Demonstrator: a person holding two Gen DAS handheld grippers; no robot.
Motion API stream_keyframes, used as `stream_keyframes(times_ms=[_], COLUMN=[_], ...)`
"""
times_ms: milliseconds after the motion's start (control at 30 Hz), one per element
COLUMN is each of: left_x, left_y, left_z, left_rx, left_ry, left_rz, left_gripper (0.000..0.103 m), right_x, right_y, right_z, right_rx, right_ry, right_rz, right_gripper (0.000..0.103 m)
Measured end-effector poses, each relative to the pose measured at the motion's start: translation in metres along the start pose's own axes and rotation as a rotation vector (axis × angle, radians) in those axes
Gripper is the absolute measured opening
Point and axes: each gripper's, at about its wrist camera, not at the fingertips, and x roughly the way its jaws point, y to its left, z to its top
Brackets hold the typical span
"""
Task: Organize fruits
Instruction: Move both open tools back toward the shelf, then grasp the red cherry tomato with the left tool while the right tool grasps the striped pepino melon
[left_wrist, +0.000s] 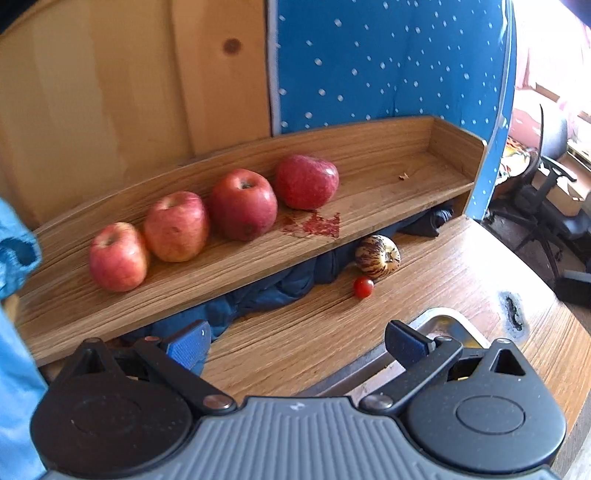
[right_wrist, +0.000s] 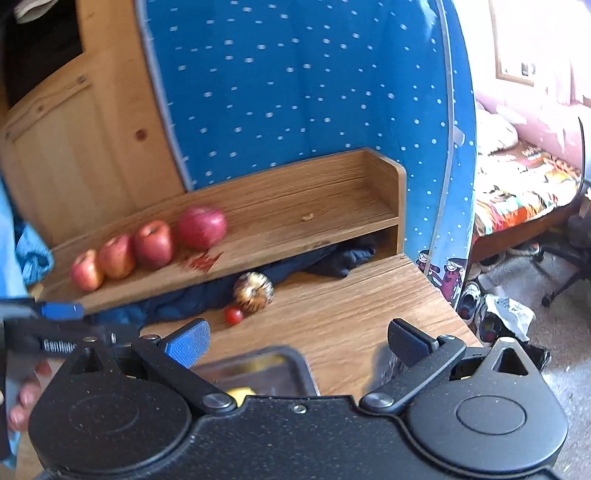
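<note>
Left tool (left_wrist: 295, 345): wide open, nothing between the blue pads, hovering low over the counter (left_wrist: 443, 280).
Right tool (right_wrist: 297, 341): jaws spread just as wide, empty too, hanging above the tray (right_wrist: 291, 356).
Apples: four in a tidy row on the shelf (left_wrist: 388, 184), and they're touching or near enough! From the left wrist view they run from 8 o'clock up toward 12: the palest apple (left_wrist: 117, 256), then the streaked apple (left_wrist: 176, 226), the dark red apple (left_wrist: 243, 204), and the deep red apple (left_wrist: 306, 181) at the far end.
Shelf, right half: bare wood apart from a small crumb (left_wrist: 403, 177) at about 2 o'clock; a red stain (left_wrist: 317, 224) sits on the front edge just below the last apple.
Striped fruit (left_wrist: 377, 256): down on the counter, tucked against the dark cloth (left_wrist: 280, 288) that spills from under the shelf.
Cherry tomato (left_wrist: 363, 287): just beside the striped fruit, at its 7 o'clock, apart from the shelf.
Tray: metal rim at 5 o'clock in the left view; in the right wrist view something yellow shows inside, too blurred to name.
Person: a blue sleeve (left_wrist: 14, 258) at 9 o'clock, fingers (right_wrist: 26, 398) wrapped around the left tool's handle.
</note>
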Motion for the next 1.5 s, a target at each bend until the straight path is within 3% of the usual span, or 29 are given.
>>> stream_keyframes(times_ms=[367,500,700,933,1033,1133,1333,1500], left_x=[0.055,0.070,0.098,0.123,0.126,0.127,0.133,0.144], left_y=[-0.008,-0.009,-0.015,-0.020,-0.028,-0.030,-0.036,-0.034], left_z=[0.018,0.016,0.016,0.015,0.014,0.013,0.014,0.017], left_rx=[0.094,0.157,0.200,0.230,0.300,0.309,0.302,0.232], left_ry=[0.018,-0.022,0.020,0.039,0.044,0.027,0.035,0.064], left_rz=[-0.068,-0.185,-0.331,-0.346,-0.360,-0.365,-0.366,-0.338], left_gripper=[0.102,0.102,0.102,0.102,0.102,0.101,0.085,0.073], right_x=[0.059,0.084,0.120,0.176,0.192,0.205,0.219,0.226], right_y=[0.012,0.021,0.031,0.039,0.039,0.041,0.050,0.056], right_z=[0.026,0.033,0.045,0.051,0.052,0.055,0.055,0.056], right_rx=[-0.012,-0.036,-0.039,-0.105,-0.122,-0.121,-0.159,-0.184], right_ry=[0.116,0.150,0.204,0.316,0.332,0.343,0.374,0.383], right_rz=[0.050,0.071,0.114,0.164,0.176,0.177,0.195,0.184], right_gripper=[0.102,0.102,0.102,0.096,0.091,0.085,0.077,0.064])
